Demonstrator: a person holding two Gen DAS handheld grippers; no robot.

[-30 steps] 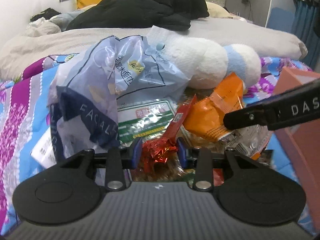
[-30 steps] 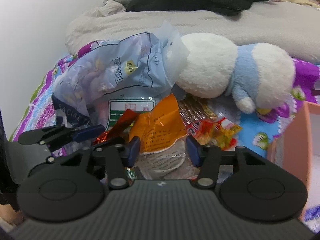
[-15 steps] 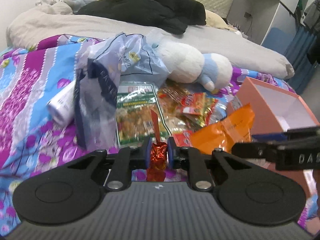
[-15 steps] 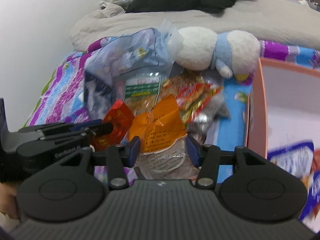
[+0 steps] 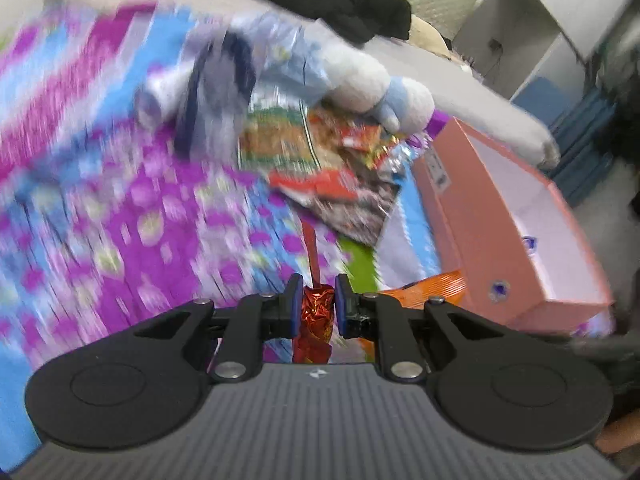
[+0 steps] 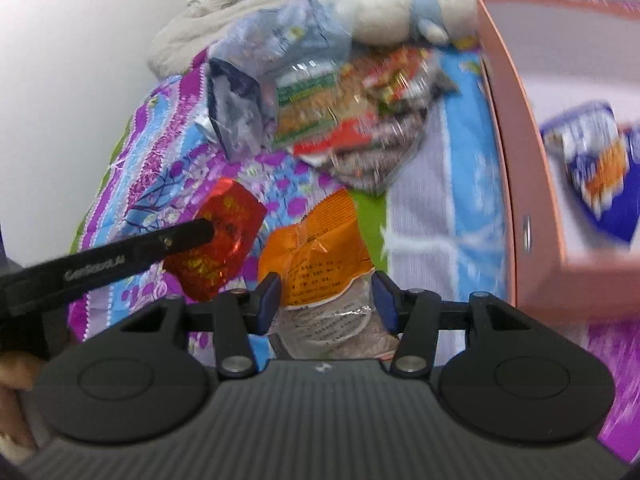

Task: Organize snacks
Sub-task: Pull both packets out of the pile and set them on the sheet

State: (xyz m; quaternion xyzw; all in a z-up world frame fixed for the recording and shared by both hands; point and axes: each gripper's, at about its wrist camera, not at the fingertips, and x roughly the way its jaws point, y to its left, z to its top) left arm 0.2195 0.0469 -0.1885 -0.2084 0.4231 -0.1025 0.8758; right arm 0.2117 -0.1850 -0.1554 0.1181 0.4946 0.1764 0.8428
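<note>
Holding one snack apiece, both claws are partway between the snack heap and the box. The left claw (image 5: 315, 303) is clamped on a crinkled red foil packet (image 5: 316, 316), its pads pressing the wrapper from both sides; from the right wrist view the same packet (image 6: 216, 240) hangs clear above the bedspread (image 6: 160, 152). The right claw (image 6: 326, 298) is clamped on a wider orange packet (image 6: 316, 248), its pads set well apart and pressed against the packet's lower clear part. The pink box (image 6: 516, 160) lies on the bed just to the right, open at the top, and at least one blue-and-white bag (image 6: 596, 168) already lies inside, so some sorting looks done. Much is left: a heap of packets (image 6: 344, 108) lies on the bedspread near a soft toy (image 6: 400, 8), among them a green-labelled bag, several red wrappers and a large pale bag. As a judgement, the two held packets are bound for the box, and the heap follows after.
</note>
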